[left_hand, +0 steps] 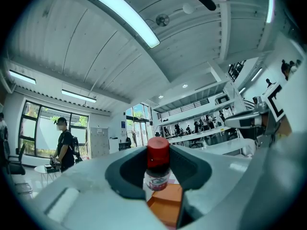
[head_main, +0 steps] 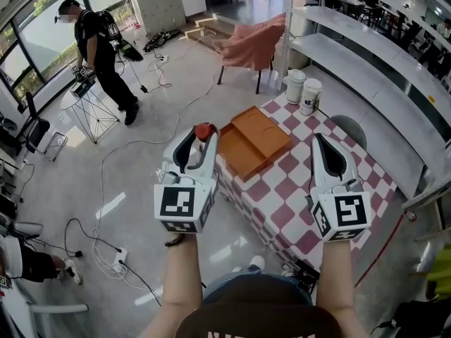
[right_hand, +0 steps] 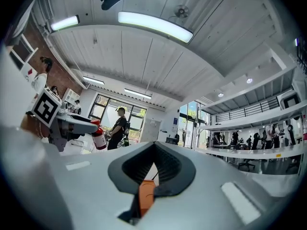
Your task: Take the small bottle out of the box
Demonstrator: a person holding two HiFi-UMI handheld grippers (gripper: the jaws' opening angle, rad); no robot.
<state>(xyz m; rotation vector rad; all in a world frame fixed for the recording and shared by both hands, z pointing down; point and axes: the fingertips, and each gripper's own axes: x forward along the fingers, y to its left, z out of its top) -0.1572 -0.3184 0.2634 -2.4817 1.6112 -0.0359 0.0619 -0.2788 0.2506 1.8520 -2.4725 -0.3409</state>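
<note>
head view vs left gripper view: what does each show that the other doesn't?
Head view only: the checked table, two white tubs on it, and the whole open box. Left gripper view only: the ceiling lights and the label of the bottle, close up in the left claw. Both: the red-capped bottle gripped by the left claw, at least part of the orange box, and the standing person in black.

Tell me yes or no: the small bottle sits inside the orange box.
No, the small bottle is clamped in the left gripper, held outside the open orange box.
</note>
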